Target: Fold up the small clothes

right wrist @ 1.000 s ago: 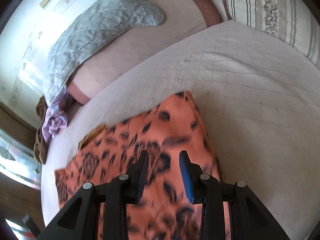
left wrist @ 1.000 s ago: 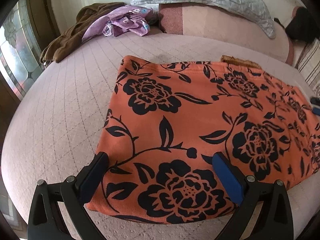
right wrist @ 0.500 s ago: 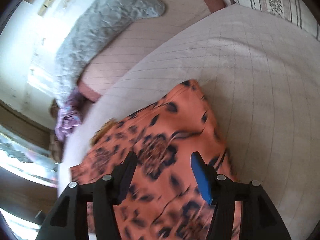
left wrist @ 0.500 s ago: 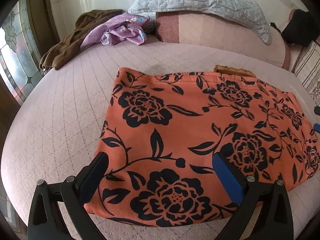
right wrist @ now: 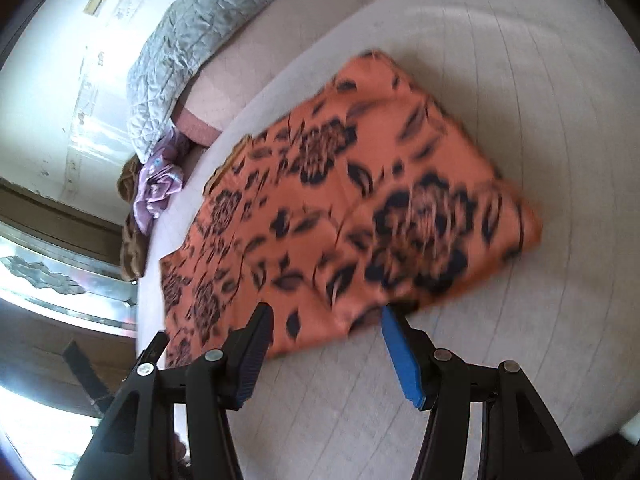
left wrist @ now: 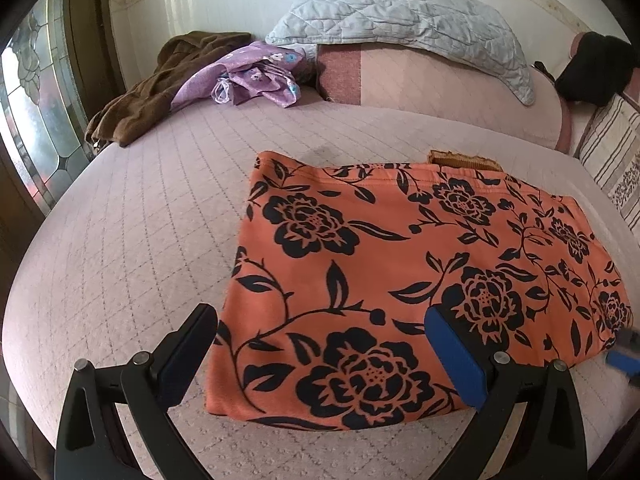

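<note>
The orange garment lies folded flat on the bed; both claws, left gripper and right gripper, gape wide, empty, at its near edge.

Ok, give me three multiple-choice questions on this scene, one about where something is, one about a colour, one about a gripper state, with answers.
1. Where is the purple cloth?
A. On the orange garment
B. At the far side of the bed, beside the brown cloth
C. Between the left gripper's fingers

2. What colour is the flower print on the garment?
A. Black
B. White
C. Green

3. How is the right gripper?
A. Shut on the garment
B. Shut on nothing
C. Open, holding nothing

Answers:
1. B: it lies against the brown cloth near the grey pillow, far from the garment.
2. A: black flowers and leaves on orange fabric.
3. C: its fingers stand wide apart at the garment's near edge, nothing pinched between them.
</note>
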Motion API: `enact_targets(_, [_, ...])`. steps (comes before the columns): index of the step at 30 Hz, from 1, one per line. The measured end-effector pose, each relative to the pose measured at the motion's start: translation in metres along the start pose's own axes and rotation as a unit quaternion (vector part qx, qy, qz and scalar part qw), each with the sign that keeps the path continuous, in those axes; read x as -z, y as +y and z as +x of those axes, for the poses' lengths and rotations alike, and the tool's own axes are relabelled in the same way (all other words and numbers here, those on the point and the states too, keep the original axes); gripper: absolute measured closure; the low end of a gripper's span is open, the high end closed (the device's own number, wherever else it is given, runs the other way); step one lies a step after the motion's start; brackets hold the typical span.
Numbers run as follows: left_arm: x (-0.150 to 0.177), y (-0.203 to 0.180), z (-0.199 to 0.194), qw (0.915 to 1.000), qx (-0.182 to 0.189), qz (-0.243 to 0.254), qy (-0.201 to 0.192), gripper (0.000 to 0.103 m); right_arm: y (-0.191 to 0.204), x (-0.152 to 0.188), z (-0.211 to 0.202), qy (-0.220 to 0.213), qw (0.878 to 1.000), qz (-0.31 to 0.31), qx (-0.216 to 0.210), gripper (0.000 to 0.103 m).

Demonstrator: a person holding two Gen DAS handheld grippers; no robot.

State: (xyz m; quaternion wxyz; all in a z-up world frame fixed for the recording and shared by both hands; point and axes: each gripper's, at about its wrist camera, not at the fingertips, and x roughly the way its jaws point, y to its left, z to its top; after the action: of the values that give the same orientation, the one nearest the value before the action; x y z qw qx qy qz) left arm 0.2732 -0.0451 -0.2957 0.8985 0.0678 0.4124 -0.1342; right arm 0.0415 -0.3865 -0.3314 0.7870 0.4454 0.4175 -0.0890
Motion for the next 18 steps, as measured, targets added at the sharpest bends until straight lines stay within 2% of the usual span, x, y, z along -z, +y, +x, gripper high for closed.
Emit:
enact_targets(5, [0.000,0.005,0.000,0.9999,0.004,-0.010,0.004,0.000,-0.009,0.018,0.004,0.014,1.000,0.017,0.008,0.042])
enact_targets(10, [0.000,0.006,0.004,0.9999,0.001,-0.013,0.009,0.000,-0.019,0.010,0.000,-0.005,0.999,0.043,0.012,0.042])
enact_targets(18, [0.000,0.005,0.014,0.9995,-0.003,-0.018,0.025,0.000,-0.030,0.004,0.003,-0.009,0.997,0.070,0.007,0.042])
